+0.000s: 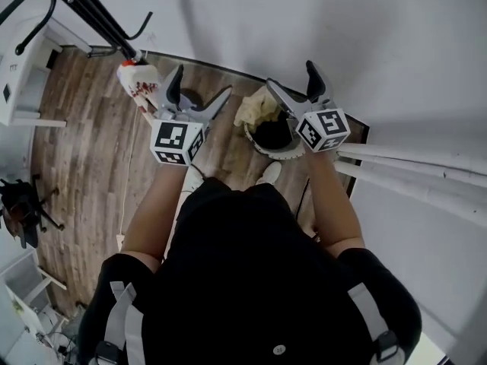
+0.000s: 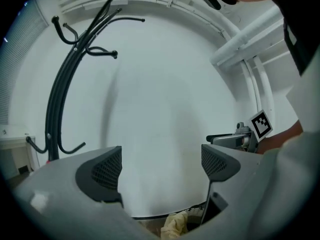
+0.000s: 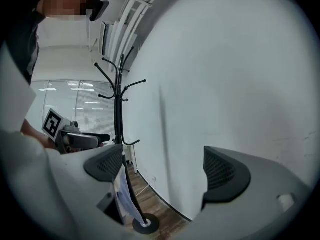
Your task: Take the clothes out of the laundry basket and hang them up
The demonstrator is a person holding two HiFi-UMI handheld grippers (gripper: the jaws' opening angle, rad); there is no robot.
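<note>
In the head view both grippers are held out level towards the white wall. My left gripper [image 1: 199, 97] is open with nothing between its fingers; the left gripper view shows its jaws [image 2: 161, 166] wide apart against bare wall. My right gripper [image 1: 293, 78] is open and empty too, as its own view [image 3: 162, 166] confirms. Below the right gripper stands the laundry basket [image 1: 285, 152] with a yellow cloth [image 1: 255, 111] and a dark one inside. The black coat rack [image 1: 91, 10] stands at the left, and a white garment with red print [image 1: 139, 82] hangs on it, just left of the left gripper.
The coat rack's round base [image 3: 146, 225] rests on the wooden floor by the wall. A white cabinet [image 1: 23, 74] stands at the far left. White pipes [image 1: 411, 169] run along the right. A dark object [image 1: 19, 211] sits at the left edge.
</note>
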